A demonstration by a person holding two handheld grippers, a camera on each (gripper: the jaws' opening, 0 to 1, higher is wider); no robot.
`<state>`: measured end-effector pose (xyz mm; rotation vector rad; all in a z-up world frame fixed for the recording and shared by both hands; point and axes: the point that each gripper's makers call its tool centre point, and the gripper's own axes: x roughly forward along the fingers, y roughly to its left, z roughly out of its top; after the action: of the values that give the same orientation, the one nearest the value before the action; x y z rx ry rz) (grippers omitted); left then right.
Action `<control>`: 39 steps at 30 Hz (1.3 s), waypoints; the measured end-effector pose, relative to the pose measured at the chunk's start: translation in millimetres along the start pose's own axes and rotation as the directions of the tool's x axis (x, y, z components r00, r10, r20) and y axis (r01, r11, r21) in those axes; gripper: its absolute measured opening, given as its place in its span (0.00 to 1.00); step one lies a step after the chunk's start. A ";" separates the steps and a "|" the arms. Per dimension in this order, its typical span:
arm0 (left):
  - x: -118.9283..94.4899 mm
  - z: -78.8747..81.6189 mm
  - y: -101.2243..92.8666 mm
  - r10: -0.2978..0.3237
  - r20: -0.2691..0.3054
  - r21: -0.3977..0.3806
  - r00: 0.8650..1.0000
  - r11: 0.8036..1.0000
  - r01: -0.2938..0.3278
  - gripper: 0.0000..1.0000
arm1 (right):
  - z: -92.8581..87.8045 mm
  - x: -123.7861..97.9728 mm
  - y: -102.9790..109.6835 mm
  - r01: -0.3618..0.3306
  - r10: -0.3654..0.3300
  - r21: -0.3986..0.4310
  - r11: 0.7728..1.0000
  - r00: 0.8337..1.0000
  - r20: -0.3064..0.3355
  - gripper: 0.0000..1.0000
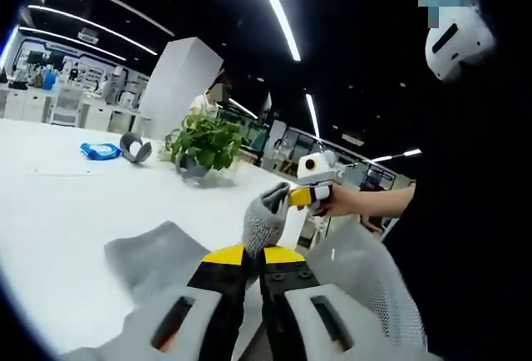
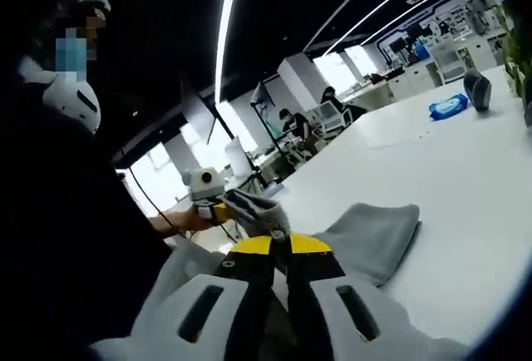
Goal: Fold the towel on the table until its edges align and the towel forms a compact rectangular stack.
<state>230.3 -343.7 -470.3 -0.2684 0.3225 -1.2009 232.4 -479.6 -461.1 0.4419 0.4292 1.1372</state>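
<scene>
Left gripper view: left gripper [image 1: 253, 254] pressed together on an edge of the grey towel [image 1: 158, 253], cloth bunched at the tips, with the right gripper [image 1: 293, 196] opposite pinching another lifted corner above the white table [image 1: 58, 211]. Right gripper view: right gripper [image 2: 281, 246] likewise clamped on towel [image 2: 374, 236], the rest draped limp onto the table. Judged soft, light, floppy, no stiffness; best held at corners or along one edge, kept taut between both grips to stop sagging and misaligned edges.
</scene>
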 end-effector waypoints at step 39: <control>25.8 -41.4 104.7 0.092 -0.069 -0.388 0.993 0.915 -0.112 0.05 | -30.8 40.1 -109.9 0.142 -0.093 0.306 0.941 0.981 -0.167 0.02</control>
<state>313.4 -333.8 -549.9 -0.5642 0.6156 -1.0331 314.1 -477.7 -550.3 0.6043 0.7683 0.9903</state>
